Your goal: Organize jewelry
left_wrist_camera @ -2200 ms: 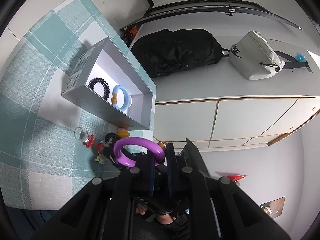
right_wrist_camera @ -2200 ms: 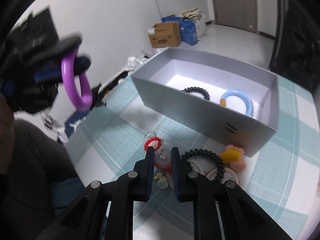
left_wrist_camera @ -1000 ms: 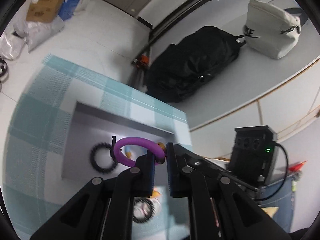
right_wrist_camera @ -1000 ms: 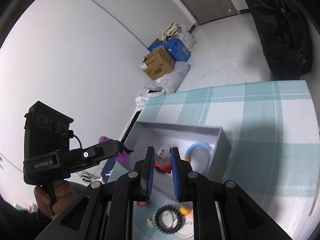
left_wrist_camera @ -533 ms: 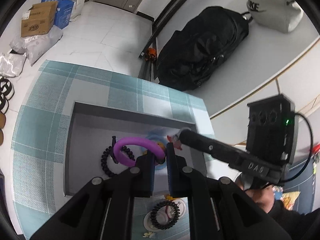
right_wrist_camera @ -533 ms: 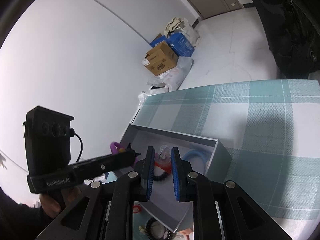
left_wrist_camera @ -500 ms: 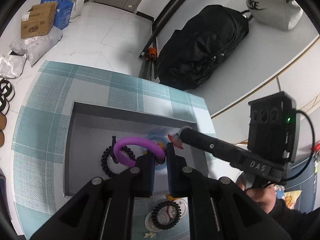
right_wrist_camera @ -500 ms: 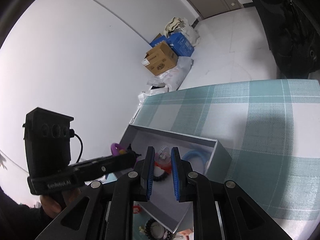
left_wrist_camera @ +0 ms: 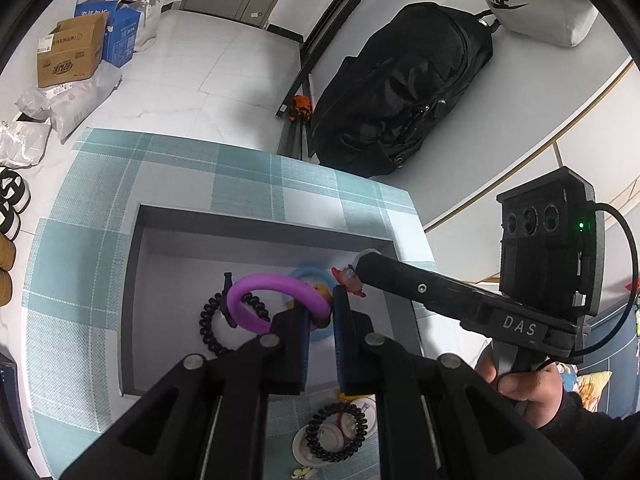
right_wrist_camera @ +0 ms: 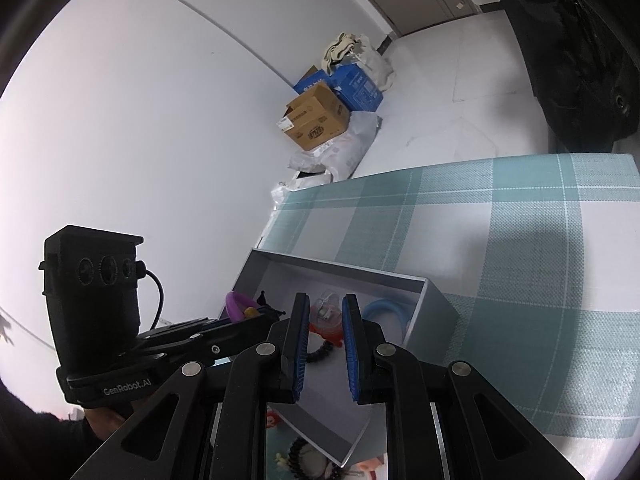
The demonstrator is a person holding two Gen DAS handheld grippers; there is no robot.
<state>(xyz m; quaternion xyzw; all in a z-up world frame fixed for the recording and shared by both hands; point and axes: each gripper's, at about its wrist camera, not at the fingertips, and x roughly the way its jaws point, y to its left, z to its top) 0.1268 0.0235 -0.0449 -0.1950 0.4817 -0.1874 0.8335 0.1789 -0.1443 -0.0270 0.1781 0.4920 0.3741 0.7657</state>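
My left gripper (left_wrist_camera: 320,304) is shut on a purple bangle (left_wrist_camera: 276,300) and holds it above the grey box (left_wrist_camera: 256,216). Inside the box lie a black spiral hair tie (left_wrist_camera: 210,326) and a light blue bangle (left_wrist_camera: 310,276). My right gripper (right_wrist_camera: 325,312) is shut on a clear ring with a red flower (right_wrist_camera: 328,318), also over the box (right_wrist_camera: 432,308). It reaches in from the right in the left wrist view (left_wrist_camera: 350,276). The purple bangle shows at the left in the right wrist view (right_wrist_camera: 236,306).
The box stands on a teal checked tablecloth (left_wrist_camera: 80,208). In front of the box lie another black spiral hair tie (left_wrist_camera: 336,432) on white discs and small flower pieces (left_wrist_camera: 302,472). A black backpack (left_wrist_camera: 400,92) and cardboard boxes (left_wrist_camera: 68,54) are on the floor beyond.
Both grippers rose from the table and moved over the box with their pieces. In the last half second the right gripper moved slightly further in over the box.
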